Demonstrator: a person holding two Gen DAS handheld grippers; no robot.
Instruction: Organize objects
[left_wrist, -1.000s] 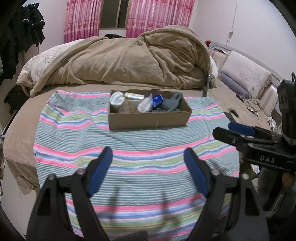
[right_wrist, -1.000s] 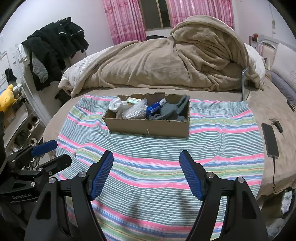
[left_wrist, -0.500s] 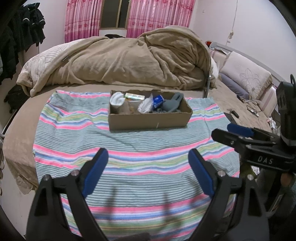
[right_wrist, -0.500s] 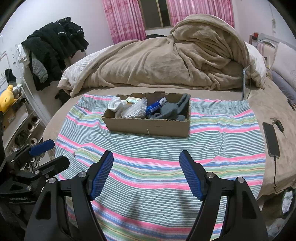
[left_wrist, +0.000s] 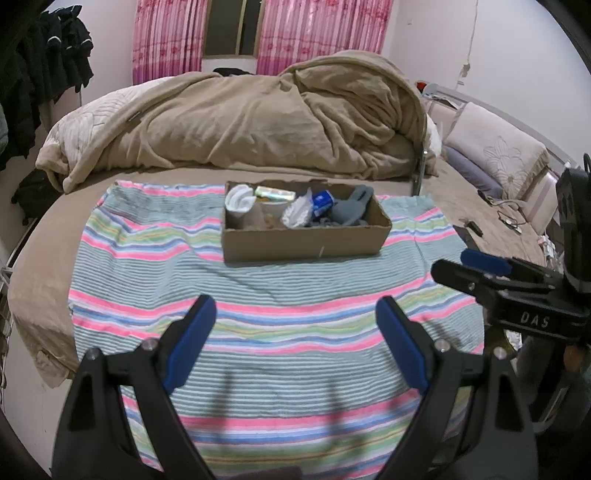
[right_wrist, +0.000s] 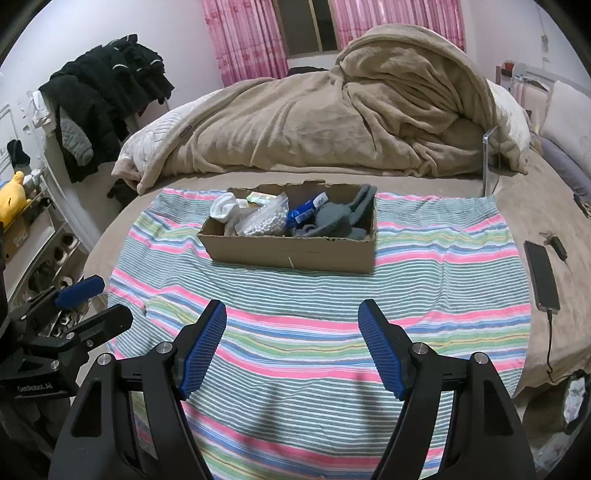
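**Hovering over a full box on the striped cloth**

Looking along the left hand-held gripper (left_wrist: 295, 332), its blue pads are spread wide with nothing between them, held above the near part of the striped cloth (left_wrist: 147, 266) on the bed. The cardboard box (left_wrist: 303, 240) sits farther back on that cloth, holding a white sock bundle (left_wrist: 240, 197), a grey glove (left_wrist: 351, 206) and a blue packet (left_wrist: 322, 201). Off to the right the other gripper shows, also above the cloth's edge.

From the right hand-held gripper (right_wrist: 291, 345), equally spread and empty, the same box (right_wrist: 291, 253) shows a clear bag of white beads (right_wrist: 267, 219). That bag looks soft and slippery, best pinched at its gathered top; the glove is limp and light, easy to take anywhere. Everything lies inside the box, nothing loose on the cloth.
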